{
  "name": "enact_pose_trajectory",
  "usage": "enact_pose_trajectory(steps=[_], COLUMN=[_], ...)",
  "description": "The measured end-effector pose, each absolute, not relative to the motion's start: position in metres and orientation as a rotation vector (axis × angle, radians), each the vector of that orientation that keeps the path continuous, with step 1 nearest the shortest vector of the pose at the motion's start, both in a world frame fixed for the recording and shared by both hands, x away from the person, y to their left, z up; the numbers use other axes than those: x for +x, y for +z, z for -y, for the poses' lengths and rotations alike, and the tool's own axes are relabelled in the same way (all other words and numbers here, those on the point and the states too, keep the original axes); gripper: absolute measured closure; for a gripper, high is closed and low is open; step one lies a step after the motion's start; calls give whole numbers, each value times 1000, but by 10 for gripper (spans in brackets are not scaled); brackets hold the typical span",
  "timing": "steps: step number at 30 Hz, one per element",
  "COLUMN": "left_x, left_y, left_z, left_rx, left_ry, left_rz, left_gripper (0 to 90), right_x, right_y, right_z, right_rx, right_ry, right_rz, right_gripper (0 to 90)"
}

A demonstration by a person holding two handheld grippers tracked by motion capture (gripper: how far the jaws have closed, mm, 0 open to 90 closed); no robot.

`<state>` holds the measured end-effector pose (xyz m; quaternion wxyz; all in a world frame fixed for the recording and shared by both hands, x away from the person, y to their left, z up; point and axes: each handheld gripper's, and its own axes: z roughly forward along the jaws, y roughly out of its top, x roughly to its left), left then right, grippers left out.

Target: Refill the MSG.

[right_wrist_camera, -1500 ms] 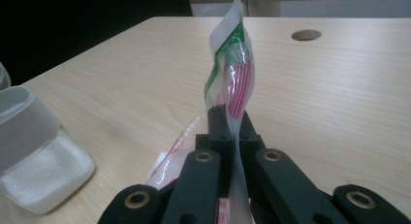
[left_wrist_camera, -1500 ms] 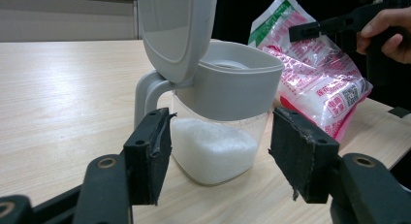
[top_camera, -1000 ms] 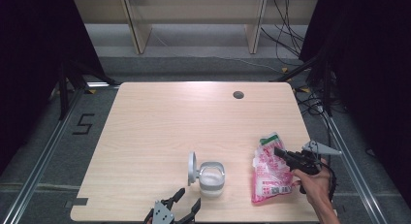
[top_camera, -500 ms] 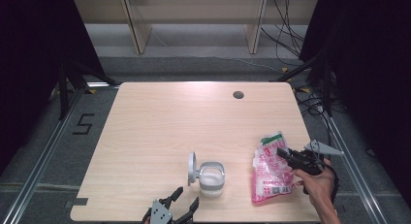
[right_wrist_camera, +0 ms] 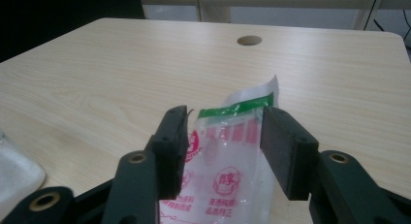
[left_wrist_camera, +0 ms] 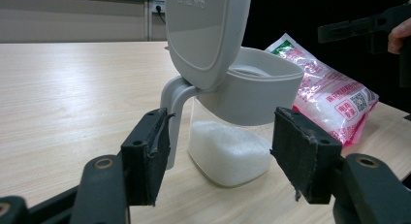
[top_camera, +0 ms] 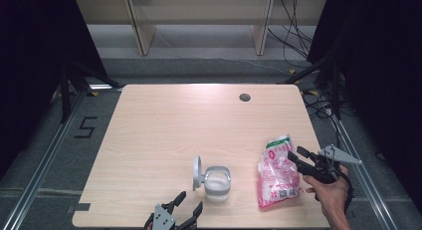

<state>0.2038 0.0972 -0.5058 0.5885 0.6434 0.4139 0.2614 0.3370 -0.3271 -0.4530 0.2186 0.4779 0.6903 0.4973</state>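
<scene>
Two hand-held grippers work at a pale wooden worktop (top_camera: 164, 135). At the near right edge lies a pink and white plastic bag (top_camera: 276, 172), flat on the surface, its green-banded top end pointing away from the person. The right gripper (top_camera: 294, 155), held in the person's hand (top_camera: 332, 196), hovers just above that bag; its jaws have just been opening and now stand apart. In the right gripper view the bag's (right_wrist_camera: 228, 151) top end shows in the gap between the two black pads (right_wrist_camera: 175, 146), lying below them, neither pad pressing on it.

Left of the bag, well apart from it, stands a clear container (top_camera: 217, 182) with a grey collar, white granules in its lower half and its grey lid (top_camera: 197, 172) flipped upright on the hinge. The left gripper (top_camera: 186, 209) waits at the near edge of the worktop, jaws open and empty, aimed at the container; in the left gripper view the container (left_wrist_camera: 232, 132) stands just beyond the open pads, untouched. A round cable hole (top_camera: 244, 97) marks the far side of the worktop.
</scene>
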Motion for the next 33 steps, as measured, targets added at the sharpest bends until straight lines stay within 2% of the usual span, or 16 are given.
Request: enact_pose_trajectory(steps=[8, 16, 26, 33], left_x=[205, 209, 211, 215], left_y=[-504, -500, -494, -487], left_z=[-102, -105, -110, -117], left_rx=[1511, 1495, 1513, 1528], left_ry=[614, 600, 590, 604], left_rz=[-959, -989, -1030, -1019], left_gripper=[376, 350, 266, 264], right_x=[325, 308, 295, 282], right_y=[-446, -443, -446, -446], right_z=[314, 299, 287, 281], right_rx=[1246, 1149, 1086, 1056], right_ry=[1393, 1397, 1424, 1419], right_rz=[-1923, -1964, -1982, -2017], right_gripper=[502, 427, 339, 345])
